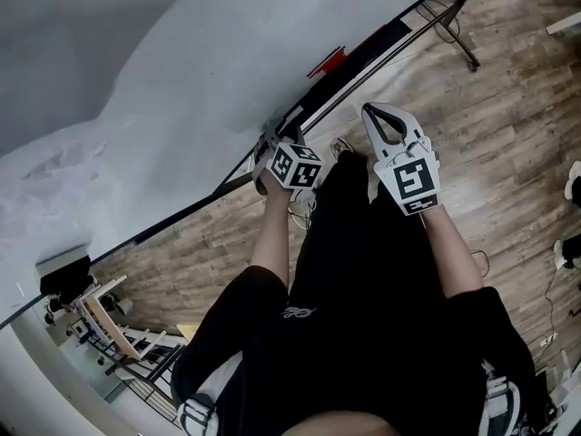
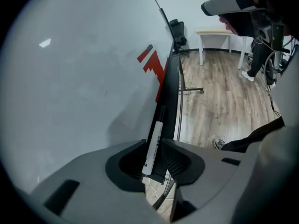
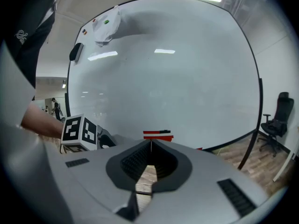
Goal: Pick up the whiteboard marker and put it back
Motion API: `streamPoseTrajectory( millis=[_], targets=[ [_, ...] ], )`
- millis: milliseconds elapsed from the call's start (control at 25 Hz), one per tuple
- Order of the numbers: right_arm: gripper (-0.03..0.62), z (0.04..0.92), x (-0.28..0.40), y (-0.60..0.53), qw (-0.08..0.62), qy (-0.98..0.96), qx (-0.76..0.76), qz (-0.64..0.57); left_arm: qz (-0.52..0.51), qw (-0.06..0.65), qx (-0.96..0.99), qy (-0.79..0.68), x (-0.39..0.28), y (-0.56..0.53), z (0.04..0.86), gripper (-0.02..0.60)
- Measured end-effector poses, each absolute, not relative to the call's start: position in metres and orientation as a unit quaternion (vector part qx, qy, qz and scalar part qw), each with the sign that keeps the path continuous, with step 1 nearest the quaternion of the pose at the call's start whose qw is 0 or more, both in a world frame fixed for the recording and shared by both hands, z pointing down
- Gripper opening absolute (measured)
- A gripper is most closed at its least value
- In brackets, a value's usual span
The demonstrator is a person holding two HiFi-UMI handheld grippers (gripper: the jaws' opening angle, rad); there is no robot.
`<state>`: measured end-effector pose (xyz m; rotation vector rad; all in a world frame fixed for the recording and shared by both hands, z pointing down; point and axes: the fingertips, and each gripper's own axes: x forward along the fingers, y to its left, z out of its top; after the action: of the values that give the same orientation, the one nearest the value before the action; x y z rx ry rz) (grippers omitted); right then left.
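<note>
A white whiteboard marker with a black cap sits between the jaws of my left gripper, which is shut on it. The marker points along the black tray at the whiteboard's lower edge and hangs just over it. In the head view the left gripper is at the tray, and the marker is hidden there. My right gripper hangs to its right, away from the board, over the floor. Its jaws are shut with nothing in them.
A red eraser lies further along the tray. Objects are stuck at the board's top left. Behind stand an office chair, a table and a person. Stand legs and cables are on the wood floor.
</note>
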<state>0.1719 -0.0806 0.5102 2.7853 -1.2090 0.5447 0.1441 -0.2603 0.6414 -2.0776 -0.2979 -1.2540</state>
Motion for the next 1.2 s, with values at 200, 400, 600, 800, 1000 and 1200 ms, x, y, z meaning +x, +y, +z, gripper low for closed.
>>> streamPoseTrajectory(
  millis=[200,400,600,800,1000,1200],
  targets=[
    [0.003,0.512,0.175,-0.079,0.029,-0.383,0.906,0.180,-0.494,0.353,-0.784,-0.128,0.147,-0.261,0.655,0.087],
    [0.003,0.516,0.175,-0.076,0.032,-0.371,0.910,0.184,-0.509,0.369,-0.764,-0.146,0.148,-0.264,0.664,0.087],
    [0.003,0.518,0.174,-0.069,0.032,-0.360,0.913,0.188,-0.510,0.385,-0.755,-0.149,0.151,-0.263,0.668,0.079],
    [0.003,0.516,0.173,-0.058,0.033,-0.351,0.917,0.186,-0.504,0.392,-0.754,-0.153,0.153,-0.260,0.669,0.068],
    [0.003,0.514,0.166,-0.050,0.035,-0.352,0.917,0.185,-0.498,0.374,-0.769,-0.146,0.149,-0.259,0.662,0.067],
    [0.003,0.507,0.161,-0.043,0.036,-0.363,0.914,0.177,-0.458,0.351,-0.808,-0.122,0.149,-0.248,0.632,0.067]
  ],
)
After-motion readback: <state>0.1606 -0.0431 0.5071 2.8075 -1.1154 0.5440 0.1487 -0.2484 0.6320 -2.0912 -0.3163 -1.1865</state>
